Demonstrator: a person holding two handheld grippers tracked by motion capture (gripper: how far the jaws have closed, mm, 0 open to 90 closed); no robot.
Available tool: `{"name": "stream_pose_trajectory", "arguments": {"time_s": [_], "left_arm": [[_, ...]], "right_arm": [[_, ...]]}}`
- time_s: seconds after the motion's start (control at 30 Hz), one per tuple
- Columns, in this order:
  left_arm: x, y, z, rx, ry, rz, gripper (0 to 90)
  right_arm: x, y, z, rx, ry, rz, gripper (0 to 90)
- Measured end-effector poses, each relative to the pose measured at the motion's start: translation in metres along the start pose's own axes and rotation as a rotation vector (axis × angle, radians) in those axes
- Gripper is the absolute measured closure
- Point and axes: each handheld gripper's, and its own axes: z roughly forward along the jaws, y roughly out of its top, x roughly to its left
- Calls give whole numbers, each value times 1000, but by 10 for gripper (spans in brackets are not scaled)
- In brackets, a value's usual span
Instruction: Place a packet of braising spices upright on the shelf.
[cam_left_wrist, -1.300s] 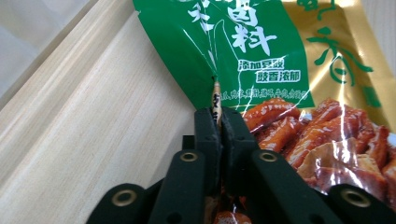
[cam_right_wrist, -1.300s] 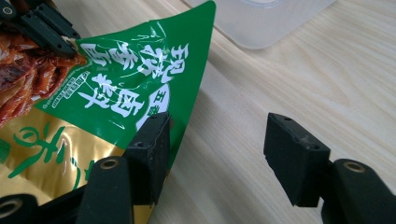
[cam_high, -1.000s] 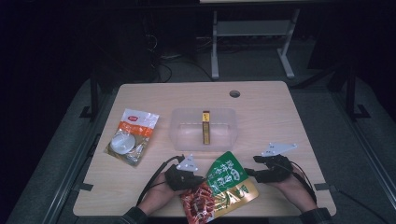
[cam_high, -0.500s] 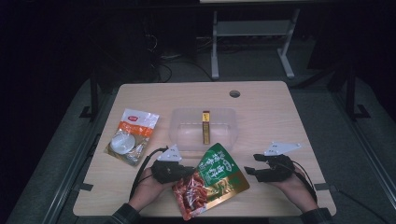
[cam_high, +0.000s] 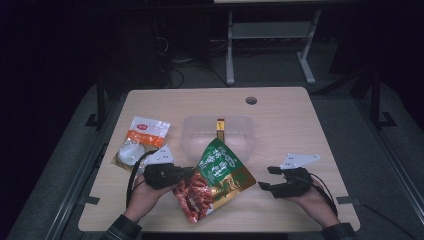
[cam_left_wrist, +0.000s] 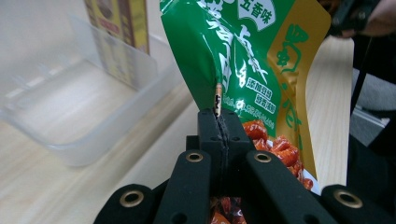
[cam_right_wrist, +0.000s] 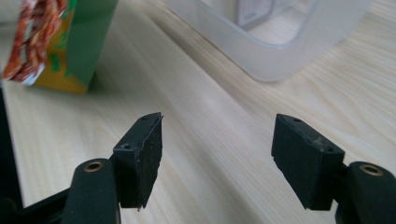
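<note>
While my left gripper is clamping its jaws tight on the edge of the green pouch, I am holding that pouch tilted above the near middle of the table, its top corner pointing toward the clear bin and its red printed end hanging low toward me. In the left gripper view the pouch is rising straight out of the closed jaws, its crimped seam pinched between the pads, with the bin lying just beyond on the left and a yellow box standing upright inside it against the wall. My right gripper is resting to the right of the pouch, near it but not touching, and its jaws are standing wide apart with nothing between them; they have just been opening further. In the right gripper view I am looking along those two spread pads at bare wood, with the corner of the bin ahead on the right and the lower end of the pouch on the left, just off the tabletop. Farther left on the table an orange and white packet is lying flat, well apart from the pouch and just beside my left hand's cable.
</note>
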Motion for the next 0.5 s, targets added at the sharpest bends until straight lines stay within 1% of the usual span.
{"name": "stream_pose_trajectory", "arguments": {"time_s": [0.1, 0.17, 0.23, 0.27, 0.33, 0.4, 0.47, 0.5], "left_arm": [[2, 3, -7, -21, 9, 2, 899], [1, 4, -12, -39, 17, -8, 899], [2, 5, -15, -44, 24, -9, 899], [2, 5, -16, -44, 28, -8, 899], [2, 5, -17, -50, 31, -10, 899], [2, 6, -18, -55, 34, -7, 899], [2, 6, -17, -55, 33, -8, 898], [2, 6, -17, -57, 32, -7, 899]], "right_arm": [[4, 1, 2, -9, 38, -20, 317], [7, 2, 5, -12, 64, -37, 314], [11, 5, 8, -30, 103, -52, 312], [13, 6, 9, -38, 116, -51, 312], [18, 12, 12, -65, 155, -54, 310], [22, 17, 15, -81, 180, -62, 308], [26, 22, 19, -96, 192, -69, 304], [29, 29, 23, -107, 205, -73, 303]]}}
